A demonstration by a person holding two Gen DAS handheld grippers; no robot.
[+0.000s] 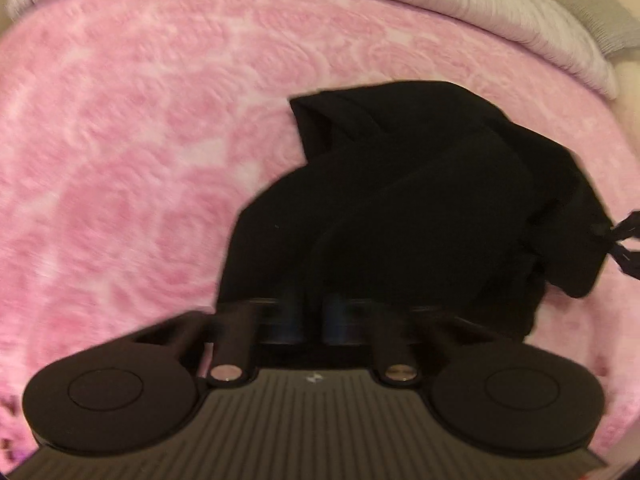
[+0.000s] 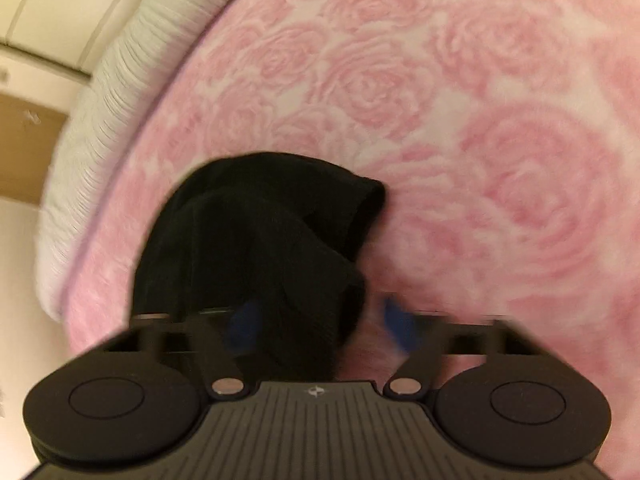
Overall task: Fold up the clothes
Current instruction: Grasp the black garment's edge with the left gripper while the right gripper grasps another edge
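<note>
The black garment (image 1: 400, 208) lies bunched on the pink rose-patterned blanket (image 1: 120, 160) covering the bed, right of centre in the left wrist view. The left tongs (image 1: 310, 320) are closed on a fold of the garment at its near edge, fingers nearly together with fabric draped over them. A drawstring (image 1: 624, 236) protrudes at the garment's right side. In the right wrist view, the garment (image 2: 256, 232) sits near the blanket's left edge. The right tongs (image 2: 320, 320) stand open; the fabric covers the left finger, and the right finger (image 2: 398, 324) is clear of it, over the blanket (image 2: 480, 140). A white ribbed cover (image 2: 100, 128) borders the blanket.
</note>
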